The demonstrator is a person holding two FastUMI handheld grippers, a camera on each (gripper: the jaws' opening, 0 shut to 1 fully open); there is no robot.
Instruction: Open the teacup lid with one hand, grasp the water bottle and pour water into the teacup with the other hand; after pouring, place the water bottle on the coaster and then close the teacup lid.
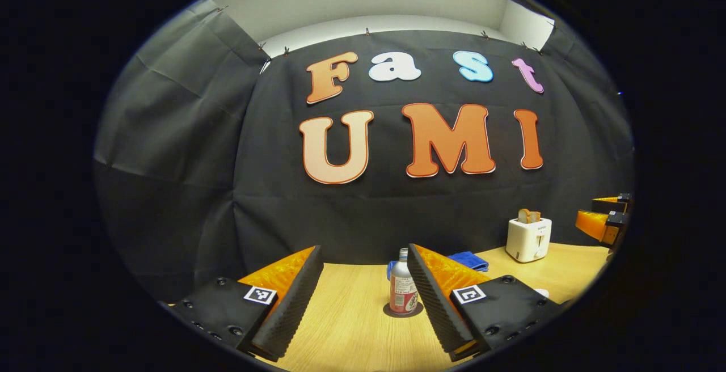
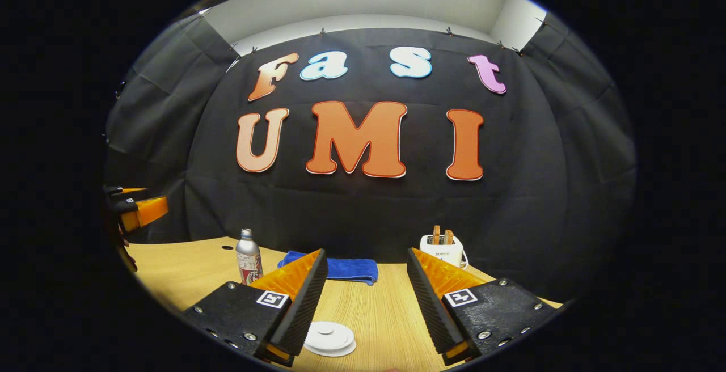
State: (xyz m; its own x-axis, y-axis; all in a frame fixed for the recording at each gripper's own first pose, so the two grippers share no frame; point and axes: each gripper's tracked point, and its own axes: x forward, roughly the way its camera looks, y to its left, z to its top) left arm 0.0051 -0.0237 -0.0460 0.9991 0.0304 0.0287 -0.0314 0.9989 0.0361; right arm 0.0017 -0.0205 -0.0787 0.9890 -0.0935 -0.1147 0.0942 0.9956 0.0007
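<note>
The water bottle [image 1: 402, 284], silver with a red and white label, stands upright on a dark round coaster [image 1: 404, 311] on the wooden table. It is ahead of my left gripper [image 1: 363, 250], which is open and holds nothing; its right finger [image 1: 431, 287] hides part of the bottle. In the right gripper view the bottle [image 2: 248, 258] stands to the far left. The round white teacup lid [image 2: 329, 338] with a small knob lies low between the fingers of my right gripper [image 2: 366, 253], which is open and apart from it. The cup beneath the lid is hidden.
A folded blue cloth [image 2: 340, 269] lies at the back of the table [image 2: 391, 309] by the black wall. A white toaster [image 2: 442, 250] with bread slices stands to its right. The other gripper [image 1: 604, 219] hangs above the table's right side.
</note>
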